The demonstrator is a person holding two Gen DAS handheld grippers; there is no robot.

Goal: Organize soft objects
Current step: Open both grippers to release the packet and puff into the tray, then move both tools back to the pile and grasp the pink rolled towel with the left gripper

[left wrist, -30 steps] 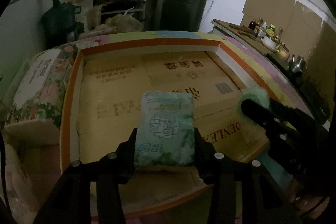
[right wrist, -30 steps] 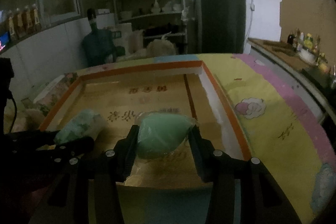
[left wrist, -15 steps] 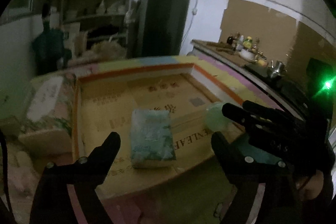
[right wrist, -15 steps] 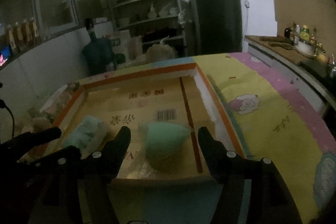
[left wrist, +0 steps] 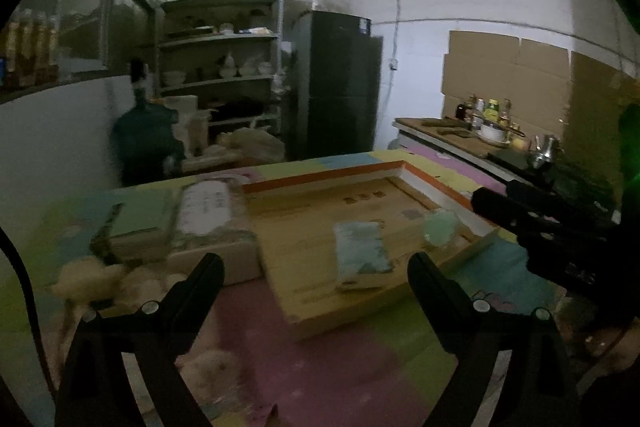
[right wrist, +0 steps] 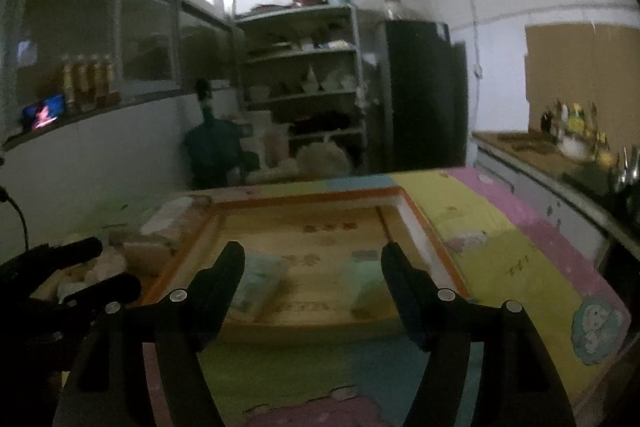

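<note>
Tissue pack (left wrist: 362,251) and green pouch (left wrist: 440,231) lie apart in cardboard tray (left wrist: 320,301). Left gripper (left wrist: 314,273), right gripper (right wrist: 312,261): jaws apart, empty.

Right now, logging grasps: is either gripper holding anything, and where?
Nothing. The left gripper and right gripper are open; the tissue pack and green pouch lie in the tray.

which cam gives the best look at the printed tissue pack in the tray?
Left wrist. The tissue pack lies flat on the tray with its whole top face unobstructed. In the right wrist view the same pack is blurrier and partly cut off by the right gripper finger.
</note>
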